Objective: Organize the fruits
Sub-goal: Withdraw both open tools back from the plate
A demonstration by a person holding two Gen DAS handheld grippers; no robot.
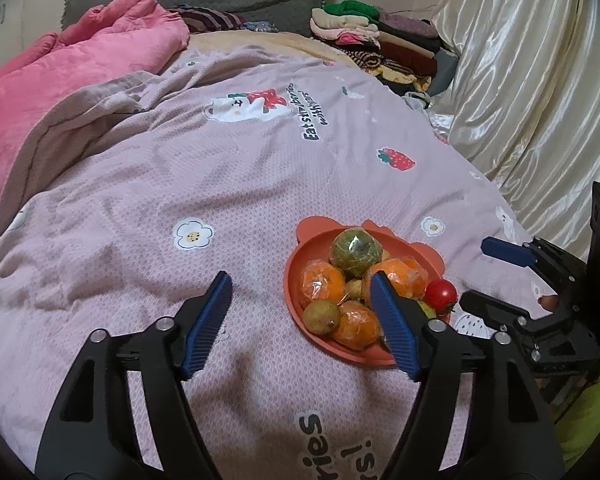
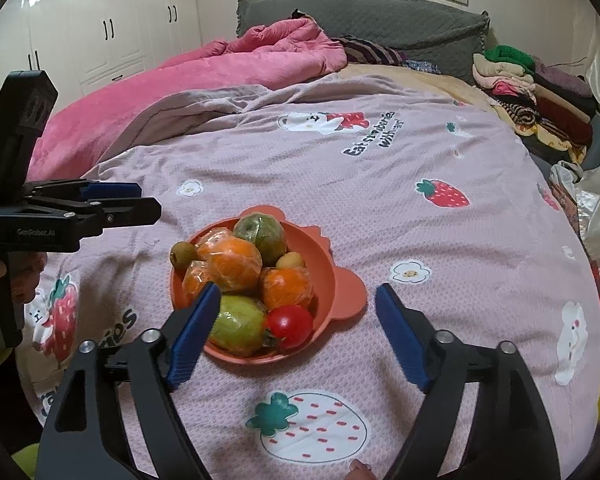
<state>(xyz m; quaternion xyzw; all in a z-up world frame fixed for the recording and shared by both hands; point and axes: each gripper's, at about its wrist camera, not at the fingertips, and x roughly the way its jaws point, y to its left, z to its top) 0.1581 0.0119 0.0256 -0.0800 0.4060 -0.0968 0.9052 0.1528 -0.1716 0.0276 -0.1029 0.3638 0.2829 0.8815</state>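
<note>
We hold the left gripper [image 1: 302, 320] and right gripper [image 2: 298, 330] spread apart and empty at lower frame, flanking the orange bowl [image 2: 348, 292] at centre that gathers the wrapped oranges [image 2: 236, 266], guava [image 2: 238, 326] and tomato [image 2: 290, 326].

Both grippers: black frames, silver screws, ribbed blue pads on the fingers [image 1: 210, 322]. Left gripper [image 2: 136, 200] marked "GenRobot.AI". Green sleeve [image 1: 588, 412].
</note>
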